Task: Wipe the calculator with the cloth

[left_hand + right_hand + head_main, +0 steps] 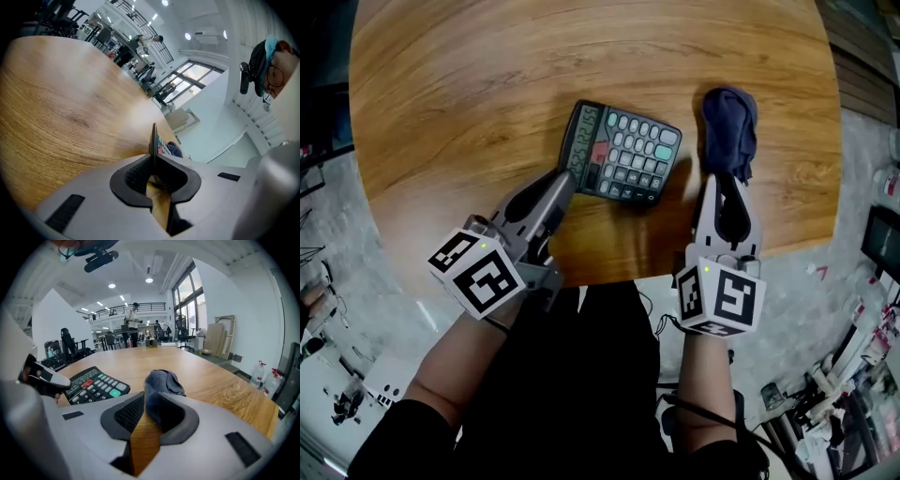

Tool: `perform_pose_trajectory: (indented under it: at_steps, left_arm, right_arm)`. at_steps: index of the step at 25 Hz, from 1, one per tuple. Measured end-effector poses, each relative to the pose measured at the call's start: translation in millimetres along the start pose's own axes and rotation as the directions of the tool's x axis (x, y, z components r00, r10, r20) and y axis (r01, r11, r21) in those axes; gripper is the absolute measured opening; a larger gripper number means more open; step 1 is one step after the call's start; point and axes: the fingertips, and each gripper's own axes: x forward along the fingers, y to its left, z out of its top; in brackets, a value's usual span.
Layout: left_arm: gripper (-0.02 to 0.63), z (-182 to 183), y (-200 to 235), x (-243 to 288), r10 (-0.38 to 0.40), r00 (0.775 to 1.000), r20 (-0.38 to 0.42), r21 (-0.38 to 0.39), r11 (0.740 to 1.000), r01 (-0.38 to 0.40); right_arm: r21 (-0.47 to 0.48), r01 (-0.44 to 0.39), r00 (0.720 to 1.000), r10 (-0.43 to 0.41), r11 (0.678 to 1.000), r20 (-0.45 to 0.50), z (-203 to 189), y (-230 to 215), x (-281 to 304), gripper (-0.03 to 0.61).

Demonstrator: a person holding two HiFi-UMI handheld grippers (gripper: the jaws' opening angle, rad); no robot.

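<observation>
Calculator (623,153) lies face up on the round wooden bench (469,84), turned slightly askew, with its display strip at its left end and the grey, green and red keys filling the rest. At the calculator's near left corner, by the display, the left claw (565,180) comes in from the person's side. In the left gripper view the calculator shows edge-on as a thin dark blade between the two ribbed pads (136,174), which are clenched on its rim. Whether that corner is raised off the wood I cannot tell. To the right of the calculator, across a strip of bare wood, sits the cloth (729,127) — dark blue and bunched into a loose heap, not touching the calculator. The right claw (727,178) reaches up to the cloth's near end. In the right gripper view a fold of cloth is pinched between its pads while the rest of the heap rests on the bench just past the tips. That same view shows the calculator off to the left of the right claw — the tip of the left claw meets it at its near edge. Both marker cubes sit nearer the person than the calculator, above bare forearms and dark clothing.
</observation>
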Motion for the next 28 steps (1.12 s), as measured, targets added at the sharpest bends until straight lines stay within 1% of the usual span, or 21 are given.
perform_pose_trajectory:
  at_steps: [3,4,7,9,12,14,17,20,21,22,23,26,28]
  left_arm:
    - [0.043,1,-1,-1,0.0,1.0,0.009,-0.009,1.0,0.0]
    - [0.043,1,-1,-1,0.001,1.0,0.011,-0.011,1.0,-0.001]
    - [0.043,2,-2,-2,0.007,1.0,0.017,-0.018,1.0,-0.007]
    - [0.043,2,-2,-3,0.013,1.0,0.019,-0.021,1.0,-0.013]
    - [0.043,1,-2,-3,0.019,1.0,0.018,-0.026,0.999,-0.019]
    - [0.043,1,-1,-2,0.021,1.0,0.017,-0.03,0.999,-0.02]
    - [0.043,2,-1,-2,0.02,1.0,0.021,-0.039,0.999,-0.019]
    - [0.043,1,1,-2,0.022,0.999,0.025,-0.05,0.999,-0.021]
    - [0.043,0,1,-2,0.023,0.999,0.026,-0.053,0.998,-0.022]
    - [0.043,0,1,-2,0.024,0.999,0.027,-0.056,0.998,-0.023]
    - [0.043,1,0,-3,0.025,0.999,0.027,-0.057,0.998,-0.023]
    - [0.043,3,-2,-3,0.017,1.0,0.027,-0.047,0.999,-0.015]
    - [0.043,4,-3,-3,0.007,1.0,0.027,-0.044,0.999,-0.006]
  right_arm:
    - [-0.079,-0.007,1.0,0.006,0.997,-0.015,8,-6,12,0.124]
    - [-0.11,-0.005,1.0,0.003,0.994,-0.018,12,-8,16,0.137]
    - [-0.196,0.012,0.999,-0.019,0.981,-0.038,19,-17,30,0.149]
    - [-0.218,0.012,0.997,-0.027,0.976,-0.067,19,-22,40,0.152]
    - [-0.213,0.004,0.993,-0.03,0.977,-0.118,12,-28,53,0.153]
    - [-0.189,-0.003,0.99,-0.024,0.982,-0.141,7,-29,58,0.152]
    - [-0.145,-0.002,0.989,-0.019,0.989,-0.146,4,-30,62,0.152]
    - [-0.145,-0.025,0.986,0.0,0.989,-0.169,2,-31,63,0.152]
    - [-0.142,-0.04,0.984,0.015,0.989,-0.175,2,-31,63,0.142]
    - [-0.132,-0.056,0.985,0.032,0.99,-0.171,3,-31,63,0.11]
    - [-0.114,-0.069,0.987,0.052,0.991,-0.152,6,-31,61,0.094]
    - [-0.058,-0.107,0.994,0.105,0.993,-0.027,30,-26,42,0.084]
    - [-0.053,-0.156,0.987,0.158,0.986,0.037,48,-6,26,0.084]
